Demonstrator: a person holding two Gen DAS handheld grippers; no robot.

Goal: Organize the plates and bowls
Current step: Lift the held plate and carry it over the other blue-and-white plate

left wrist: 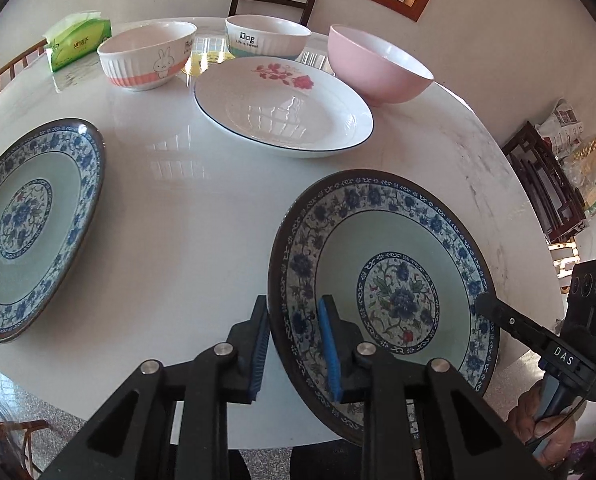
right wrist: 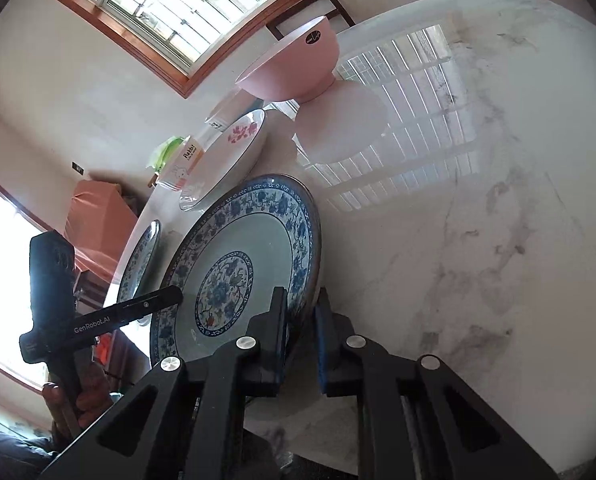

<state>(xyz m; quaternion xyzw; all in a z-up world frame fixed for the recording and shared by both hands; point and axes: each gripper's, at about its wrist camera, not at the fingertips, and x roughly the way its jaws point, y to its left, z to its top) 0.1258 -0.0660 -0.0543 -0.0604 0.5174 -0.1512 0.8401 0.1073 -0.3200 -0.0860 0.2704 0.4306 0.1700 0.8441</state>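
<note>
At the counter's [left wrist: 178, 220] near edge, in front of the flowered plate [left wrist: 284, 108], we clamp both grippers, left [left wrist: 294, 348] and right [right wrist: 300, 344], on opposite rims of the blue plate [left wrist: 386, 276]; we should lift it level and evenly.

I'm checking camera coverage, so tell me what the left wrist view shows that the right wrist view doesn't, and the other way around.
Only the left wrist view: the dark wooden shelf with bags beside the table, and the white inside of the pink bowl.
Only the right wrist view: the barred window, an orange-covered piece of furniture, and the dark label on the pink bowl's outside.
Both: the near blue floral plate with the left gripper and right gripper on opposite rims, the rose plate and the rabbit bowl.
</note>
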